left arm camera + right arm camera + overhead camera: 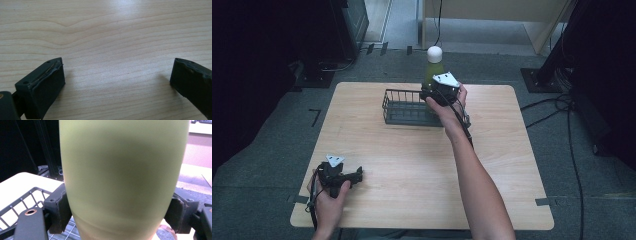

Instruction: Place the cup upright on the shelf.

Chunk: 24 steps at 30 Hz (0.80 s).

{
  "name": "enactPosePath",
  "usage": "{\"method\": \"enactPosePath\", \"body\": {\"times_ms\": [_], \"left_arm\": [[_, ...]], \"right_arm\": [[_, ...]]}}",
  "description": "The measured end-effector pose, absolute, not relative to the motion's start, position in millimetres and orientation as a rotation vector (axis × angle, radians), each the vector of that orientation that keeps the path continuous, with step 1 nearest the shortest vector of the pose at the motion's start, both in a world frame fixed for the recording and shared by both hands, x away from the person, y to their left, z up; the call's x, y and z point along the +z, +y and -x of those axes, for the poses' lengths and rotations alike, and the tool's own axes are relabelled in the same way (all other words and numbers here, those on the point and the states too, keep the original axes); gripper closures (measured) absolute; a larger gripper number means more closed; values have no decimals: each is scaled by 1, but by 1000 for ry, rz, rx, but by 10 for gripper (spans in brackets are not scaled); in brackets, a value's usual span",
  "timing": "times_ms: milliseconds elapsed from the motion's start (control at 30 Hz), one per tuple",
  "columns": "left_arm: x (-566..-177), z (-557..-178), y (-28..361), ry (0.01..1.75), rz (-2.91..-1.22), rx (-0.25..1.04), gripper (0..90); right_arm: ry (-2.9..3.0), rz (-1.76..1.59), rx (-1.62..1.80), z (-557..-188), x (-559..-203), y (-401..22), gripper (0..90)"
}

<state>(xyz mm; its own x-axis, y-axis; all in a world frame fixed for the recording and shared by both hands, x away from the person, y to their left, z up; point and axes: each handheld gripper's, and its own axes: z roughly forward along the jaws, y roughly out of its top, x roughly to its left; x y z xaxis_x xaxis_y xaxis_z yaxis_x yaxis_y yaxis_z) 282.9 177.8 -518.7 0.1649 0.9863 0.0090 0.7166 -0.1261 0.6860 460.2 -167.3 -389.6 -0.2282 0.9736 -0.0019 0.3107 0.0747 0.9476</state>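
Left gripper [357, 175] jaws spread over bare table [412, 160]; right gripper [434, 92] pinches bottle [433, 67] above basket [404, 107] edge

Appears to be a lab or recording workspace rather than a home. Pale wood-grain surface [412, 165] standing alone on grey carpet [262, 165], with tape marks on the floor [315, 116] beside it, loose black cables [562, 107] trailing across the carpet at right, and dark stands and equipment bases [539, 80] around the far edge. Dark curtained or unlit areas on both sides, and a light panelled partition [492, 12] at the back.
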Motion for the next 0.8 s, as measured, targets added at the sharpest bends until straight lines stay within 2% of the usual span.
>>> {"method": "enactPosePath", "body": {"times_ms": [800], "left_arm": [[-519, -283, 178, 1607, -1907, 648, 0]], "right_arm": [[1699, -1329, 1187, -462, -400, -175, 201]]}}
